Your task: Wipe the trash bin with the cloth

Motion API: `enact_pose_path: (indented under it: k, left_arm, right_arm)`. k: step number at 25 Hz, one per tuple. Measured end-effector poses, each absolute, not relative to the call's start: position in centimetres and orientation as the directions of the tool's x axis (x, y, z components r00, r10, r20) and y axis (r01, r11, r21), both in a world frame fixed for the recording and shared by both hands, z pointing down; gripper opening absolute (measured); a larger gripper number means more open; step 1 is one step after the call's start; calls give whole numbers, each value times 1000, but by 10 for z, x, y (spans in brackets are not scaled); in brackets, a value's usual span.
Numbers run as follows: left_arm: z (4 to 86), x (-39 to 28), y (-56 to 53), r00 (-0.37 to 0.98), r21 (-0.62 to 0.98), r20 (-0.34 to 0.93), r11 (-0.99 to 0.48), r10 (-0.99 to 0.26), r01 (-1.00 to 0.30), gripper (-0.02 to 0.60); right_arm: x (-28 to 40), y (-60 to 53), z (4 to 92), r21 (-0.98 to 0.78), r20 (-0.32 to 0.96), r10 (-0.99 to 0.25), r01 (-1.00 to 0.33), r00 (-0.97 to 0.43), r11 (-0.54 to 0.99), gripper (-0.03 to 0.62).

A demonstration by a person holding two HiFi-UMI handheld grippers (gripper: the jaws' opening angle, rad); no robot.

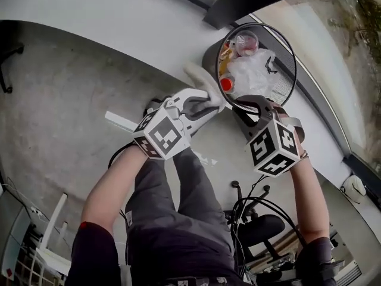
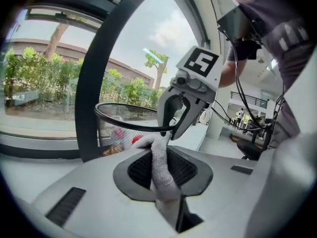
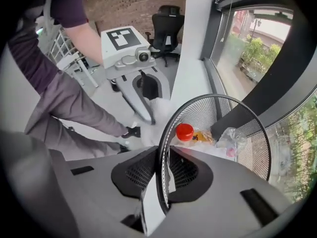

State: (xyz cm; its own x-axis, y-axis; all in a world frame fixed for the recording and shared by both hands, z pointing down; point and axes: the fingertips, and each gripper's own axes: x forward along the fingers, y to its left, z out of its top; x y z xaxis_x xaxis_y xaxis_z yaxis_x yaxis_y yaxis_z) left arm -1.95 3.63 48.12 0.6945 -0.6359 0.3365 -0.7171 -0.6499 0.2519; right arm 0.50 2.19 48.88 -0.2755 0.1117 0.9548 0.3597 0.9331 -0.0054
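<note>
Person: seen from above, standing in grey trousers (image 1: 190,207), both forearms reaching forward and down.
Left gripper: the left gripper (image 1: 207,103) is clamped on a white cloth (image 2: 161,165). The cloth is pinched between the pads and its free end sticks out past the jaw tips.
Right gripper: the right gripper (image 1: 249,107) points steeply down just beside the left one. Its jaws are closed on the near rim of the trash bin (image 3: 161,172), with the wire running between the pads.
Cloth position: the free end reaches the bin's near-left rim and appears to touch it from outside, close to where the right gripper grips.
Trash bin: a round black wire-mesh basket, standing upright on the pale floor against a window wall.
Bin contents: a red bottle cap (image 1: 227,84), a clear plastic cup (image 1: 246,42) and crumpled white plastic (image 1: 256,70).
Beyond: a window (image 2: 44,83) showing greenery outdoors.
Progress: the cloth is in hand and the bin looks steadied. Wiping seems barely begun at one spot, and the rest of the rim and mesh wall likely remain.
</note>
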Motion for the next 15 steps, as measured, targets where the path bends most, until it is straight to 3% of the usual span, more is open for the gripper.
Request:
enact_pose_path:
  k: [3,7,10,15]
  left_arm:
    - [469,-64,26,629,248,305,-579,-715,-777,58]
    - [462,-116,8,552,246,272,-498,-788,-832,58]
    - [460,-116,-4,559,247,265,-505,-786,-827,58]
    - [449,-83,-9,607,291,202,-545,-768,-786,58]
  right_arm:
    - [15,14,473,-24,952,133,366,-277,930,83]
    - [49,2,481,-14,986,87,440,-145,898,91]
    - [61,2,496,-20,996,60,485,-66,874,89]
    - [47,10,498,-30,988,86,399,-124,916,43]
